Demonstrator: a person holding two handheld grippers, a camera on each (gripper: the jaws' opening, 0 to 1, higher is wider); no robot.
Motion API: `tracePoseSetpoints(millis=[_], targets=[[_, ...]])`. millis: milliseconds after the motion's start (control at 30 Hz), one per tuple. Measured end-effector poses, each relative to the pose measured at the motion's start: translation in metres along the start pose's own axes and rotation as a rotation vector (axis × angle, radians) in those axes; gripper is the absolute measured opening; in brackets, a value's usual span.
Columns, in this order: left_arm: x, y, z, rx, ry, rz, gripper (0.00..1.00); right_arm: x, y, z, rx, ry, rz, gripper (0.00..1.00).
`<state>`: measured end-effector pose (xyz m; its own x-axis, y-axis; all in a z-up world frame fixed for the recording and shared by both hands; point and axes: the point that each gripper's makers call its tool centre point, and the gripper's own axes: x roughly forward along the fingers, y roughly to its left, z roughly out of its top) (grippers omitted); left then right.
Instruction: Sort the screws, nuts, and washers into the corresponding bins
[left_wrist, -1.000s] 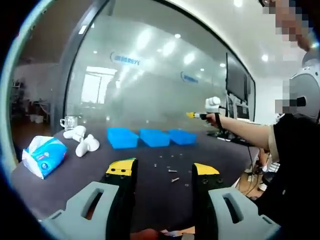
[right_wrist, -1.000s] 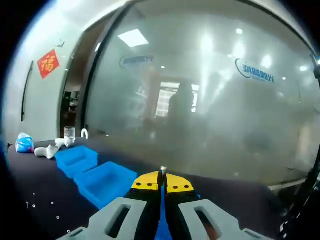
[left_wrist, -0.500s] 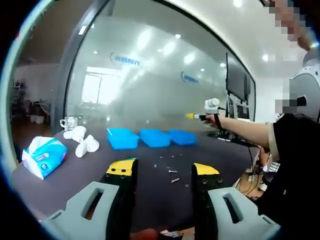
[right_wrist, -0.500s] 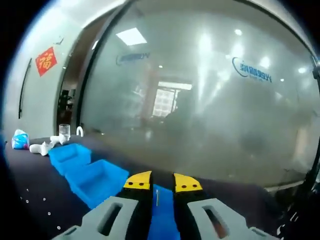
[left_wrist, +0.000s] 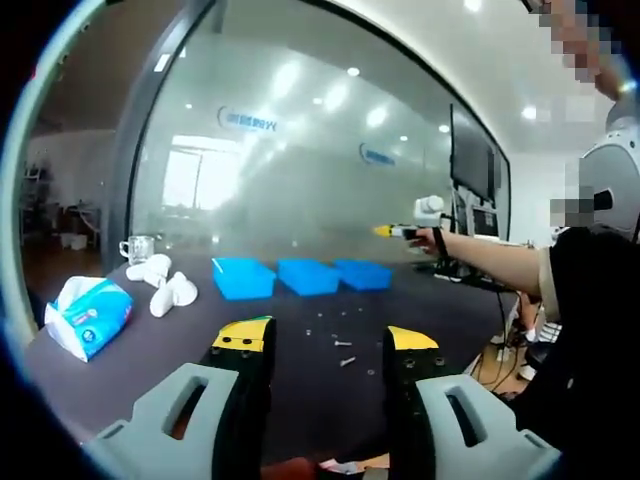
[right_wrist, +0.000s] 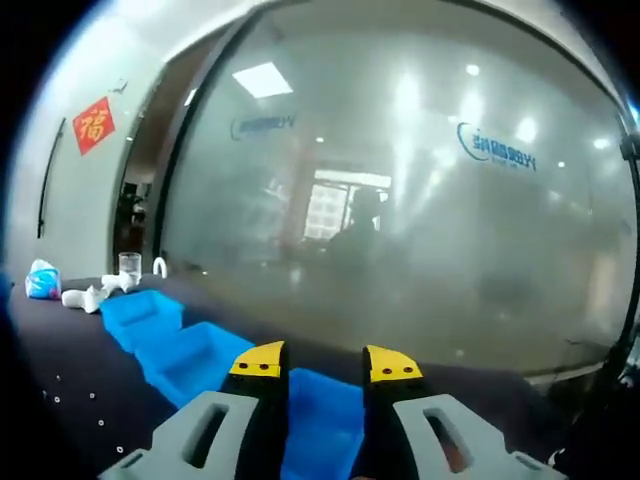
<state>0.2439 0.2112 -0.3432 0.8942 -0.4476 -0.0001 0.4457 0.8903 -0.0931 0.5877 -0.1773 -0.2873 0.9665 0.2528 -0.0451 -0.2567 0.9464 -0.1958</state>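
— Blue bins in a row of three at twelve o'clock on the dark tabletop; loose screws, nuts and washers scattered nearer, between the bins and the left tongs. Left tongs spread wide, holding nothing.

— Right tongs likewise parted and empty, hanging right over the nearest bin, two more bins off toward ten o'clock. Also seen from the left gripper view, out at two o'clock on an outstretched arm.

— Risks from here?

— Tiny parts, wide tongs: easy to pinch two at once, or flick one away across the tabletop. Easy too to mistake a nut for a washer at this size and drop it in the wrong bin. Tissue pack and white lumps at nine o'clock well clear of the parts.

— Changed from a second ago?

— Right tongs then pressed tight on a small screw standing between the tips; now open, screw gone, presumably down into the bin below. Left tongs unchanged.
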Motion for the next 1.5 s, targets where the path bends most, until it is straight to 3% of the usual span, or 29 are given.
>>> tracePoseSetpoints(millis=[167, 367, 433, 900, 1033, 1267, 1500], targets=[[0.001, -0.001, 0.002, 0.005, -0.004, -0.004, 0.37, -0.017, 0.009, 0.001, 0.021, -0.017, 0.037, 0.26], [0.003, -0.001, 0.001, -0.013, -0.012, -0.005, 0.37, -0.053, 0.030, -0.001, 0.060, -0.047, 0.112, 0.26], [0.003, -0.002, 0.001, -0.012, -0.009, -0.006, 0.37, -0.067, 0.041, 0.000, 0.110, -0.067, 0.159, 0.26], [0.009, -0.010, 0.002, -0.006, -0.008, -0.037, 0.38, -0.153, 0.085, -0.021, 0.159, -0.098, 0.303, 0.26], [0.012, -0.012, 0.002, -0.003, -0.003, -0.046, 0.38, -0.175, 0.088, -0.036, 0.127, -0.101, 0.312, 0.26], [0.015, -0.013, 0.001, -0.004, 0.000, -0.055, 0.38, -0.213, 0.088, -0.055, 0.154, -0.088, 0.315, 0.26], [0.018, -0.015, -0.002, -0.014, 0.000, -0.065, 0.38, -0.239, 0.080, -0.062, 0.171, -0.100, 0.283, 0.25]])
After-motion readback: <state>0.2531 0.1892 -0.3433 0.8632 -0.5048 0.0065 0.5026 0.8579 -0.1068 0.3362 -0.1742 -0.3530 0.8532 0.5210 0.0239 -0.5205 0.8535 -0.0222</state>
